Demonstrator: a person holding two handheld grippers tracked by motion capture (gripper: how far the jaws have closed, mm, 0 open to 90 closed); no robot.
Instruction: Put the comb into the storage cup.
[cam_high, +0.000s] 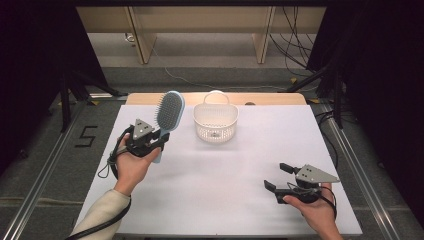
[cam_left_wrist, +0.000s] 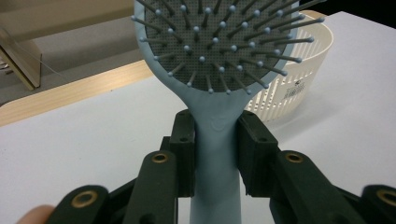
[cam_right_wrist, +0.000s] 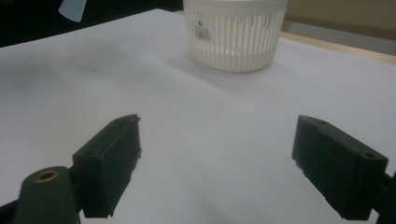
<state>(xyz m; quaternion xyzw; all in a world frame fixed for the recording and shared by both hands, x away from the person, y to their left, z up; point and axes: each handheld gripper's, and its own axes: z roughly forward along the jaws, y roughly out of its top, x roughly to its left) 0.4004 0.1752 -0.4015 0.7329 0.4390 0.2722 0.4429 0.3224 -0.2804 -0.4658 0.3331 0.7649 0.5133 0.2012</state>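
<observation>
1. High view: fixed above the near side, facing forward and down over the whole white table (cam_high: 225, 190), floor and wooden legs beyond.
2. Left gripper view: riding on the left gripper (cam_left_wrist: 215, 140), looking along its jaws, very close to the hairbrush (cam_left_wrist: 215, 60), white basket (cam_left_wrist: 299, 79) just behind.
3. Right gripper view: riding low on the right gripper (cam_right_wrist: 215, 158), facing across the tabletop toward the basket (cam_right_wrist: 236, 37).
4. Shared by all three: basket (cam_high: 215, 121) and table surface.
</observation>
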